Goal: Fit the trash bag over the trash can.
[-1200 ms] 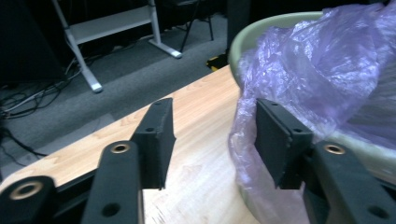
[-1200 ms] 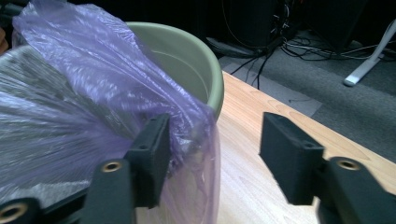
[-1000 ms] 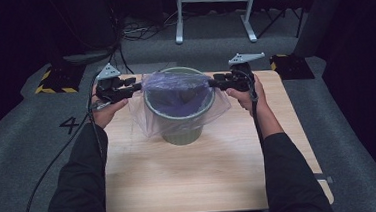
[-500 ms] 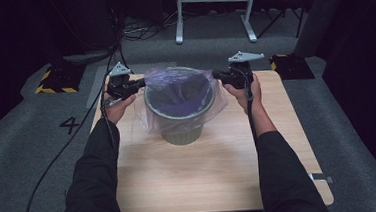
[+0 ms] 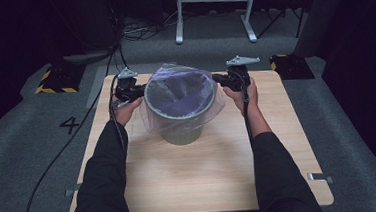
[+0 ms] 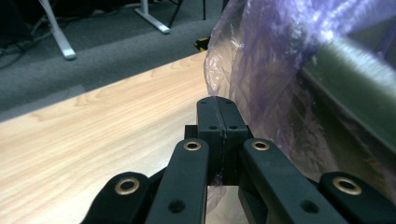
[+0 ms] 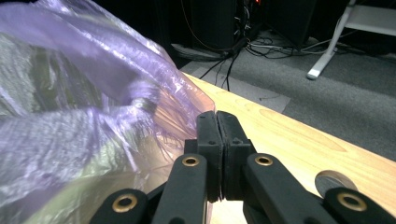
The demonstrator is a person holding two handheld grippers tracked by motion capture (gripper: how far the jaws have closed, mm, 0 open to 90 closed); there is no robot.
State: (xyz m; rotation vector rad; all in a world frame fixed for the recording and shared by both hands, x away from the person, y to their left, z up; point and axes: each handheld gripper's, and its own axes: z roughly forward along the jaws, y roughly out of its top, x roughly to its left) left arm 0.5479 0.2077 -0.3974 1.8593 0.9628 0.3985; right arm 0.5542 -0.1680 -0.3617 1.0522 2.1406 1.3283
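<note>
With both sets of jaws pressed together, I see the left gripper (image 6: 218, 105) and right gripper (image 7: 217, 119) each pinching the film of the purple bag (image 5: 175, 89). Between the two grippers, the bag drapes over the rim of the green bin (image 5: 180, 134), which stands beyond both jaw tips on the wooden table (image 5: 206, 175).
</note>
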